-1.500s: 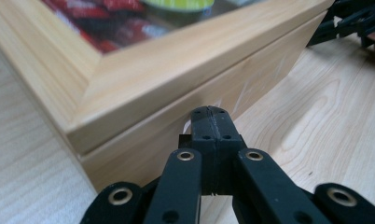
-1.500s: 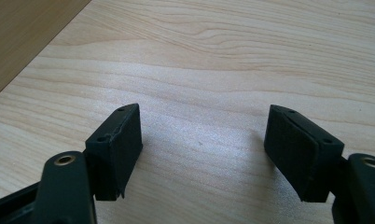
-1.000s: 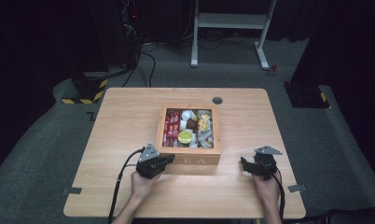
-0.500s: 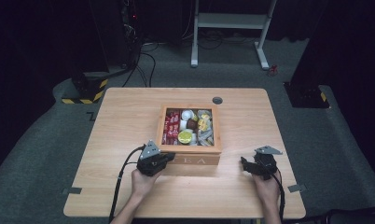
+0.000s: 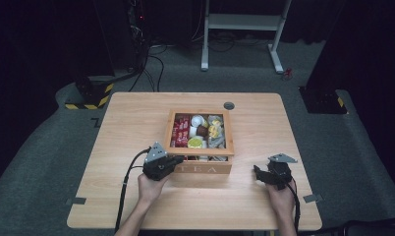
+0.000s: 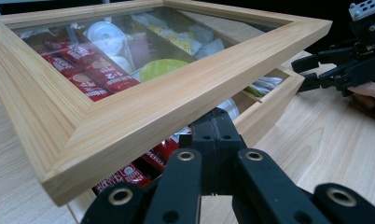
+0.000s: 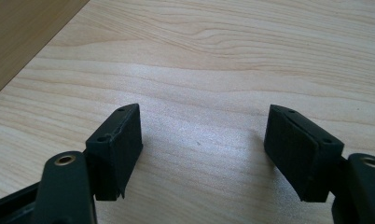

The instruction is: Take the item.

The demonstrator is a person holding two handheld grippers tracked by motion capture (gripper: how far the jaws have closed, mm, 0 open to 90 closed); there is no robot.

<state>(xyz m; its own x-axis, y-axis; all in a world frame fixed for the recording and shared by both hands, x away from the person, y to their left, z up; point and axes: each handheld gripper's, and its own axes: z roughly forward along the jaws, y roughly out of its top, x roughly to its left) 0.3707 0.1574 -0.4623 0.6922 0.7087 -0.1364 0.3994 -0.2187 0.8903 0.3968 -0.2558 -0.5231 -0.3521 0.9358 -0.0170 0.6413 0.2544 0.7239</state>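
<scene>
A wooden tea box (image 5: 199, 169) with a glass-paned lid (image 5: 200, 151) stands mid-table, holding red sachets (image 5: 181, 132), a yellow-green pod (image 5: 195, 142) and other packets. My left gripper (image 5: 178, 160) is shut, with nothing between its jaws. In the left gripper view its tips (image 6: 216, 126) sit under the front rail of the lid (image 6: 176, 100), which is raised off the box body with a gap below it. My right gripper (image 5: 257, 172) rests low over the table to the right of the box. It is open, with bare wood between its pads (image 7: 202, 140).
The wooden table (image 5: 136, 118) has a round grey grommet (image 5: 229, 105) behind the box. From the left gripper view the right gripper (image 6: 325, 70) appears beyond the box's corner. The box's side wall (image 7: 17, 28) lies to the upper left in the right gripper view.
My left gripper has edged slightly forward and up at the box's front edge. The right gripper has stayed where it was.
</scene>
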